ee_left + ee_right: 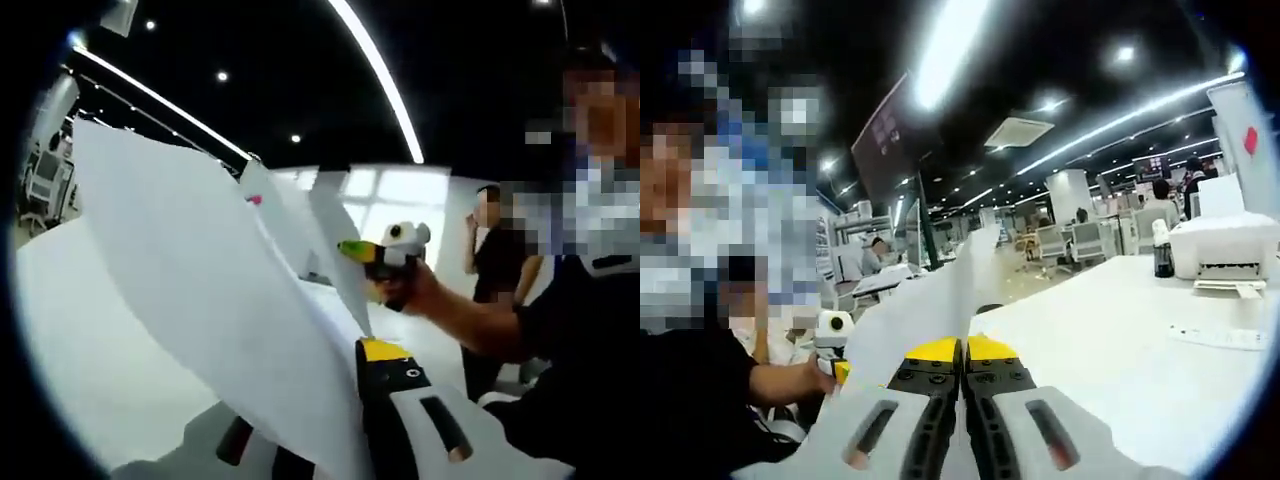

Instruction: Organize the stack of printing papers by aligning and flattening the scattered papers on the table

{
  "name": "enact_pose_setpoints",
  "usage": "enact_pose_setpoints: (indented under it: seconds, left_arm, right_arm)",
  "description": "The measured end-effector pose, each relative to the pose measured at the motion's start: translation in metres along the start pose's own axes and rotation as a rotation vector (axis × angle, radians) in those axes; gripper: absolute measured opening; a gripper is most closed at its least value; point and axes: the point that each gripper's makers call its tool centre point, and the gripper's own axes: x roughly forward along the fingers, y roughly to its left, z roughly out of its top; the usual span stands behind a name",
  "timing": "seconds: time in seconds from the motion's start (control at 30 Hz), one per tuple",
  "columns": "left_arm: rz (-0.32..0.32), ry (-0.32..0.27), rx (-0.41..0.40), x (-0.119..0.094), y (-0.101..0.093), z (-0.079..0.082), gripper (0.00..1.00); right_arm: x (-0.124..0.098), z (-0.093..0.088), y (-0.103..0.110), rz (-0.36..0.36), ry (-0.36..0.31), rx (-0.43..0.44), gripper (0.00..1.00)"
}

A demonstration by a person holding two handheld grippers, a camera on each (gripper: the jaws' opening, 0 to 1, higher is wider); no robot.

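1. Left gripper (330, 400): jaws clamped on the lower edge of the paper (200, 290), which is lifted off the table (70, 340), presumably so the sheets can hang and square up.
2. Right gripper (962, 352): jaws pressed together on the paper's edge (940, 300), seen edge-on, steadying the far side.
3. Beyond: white table (1120, 340) lies below the paper.
4. Farther: printer (1225, 245) stands on the table.

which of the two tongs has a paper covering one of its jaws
The left tongs: in the left gripper view the big lifted paper sheet drapes over its left jaw. The right tongs show both yellow-tipped jaws pressed together on a paper's edge.
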Motion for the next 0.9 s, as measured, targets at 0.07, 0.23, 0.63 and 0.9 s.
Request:
enact_pose_setpoints:
  seconds: [0.07, 0.23, 0.63, 0.9]
  left_arm:
    - [-0.003, -0.001, 0.0, 0.0, -0.001, 0.0, 0.14]
    - [-0.013, -0.01, -0.01, -0.001, -0.003, 0.002, 0.14]
    - [-0.013, -0.005, -0.012, 0.0, -0.004, 0.001, 0.16]
    - [-0.017, 0.0, -0.009, 0.001, -0.006, -0.001, 0.17]
  right_arm:
    - [-0.003, 0.001, -0.003, -0.011, 0.001, -0.007, 0.0]
    - [-0.008, 0.002, -0.01, -0.03, 0.001, -0.015, 0.0]
    - [0.011, -0.005, 0.01, 0.026, 0.0, 0.009, 0.0]
    - [0.034, -0.018, 0.029, 0.075, 0.031, 0.015, 0.0]
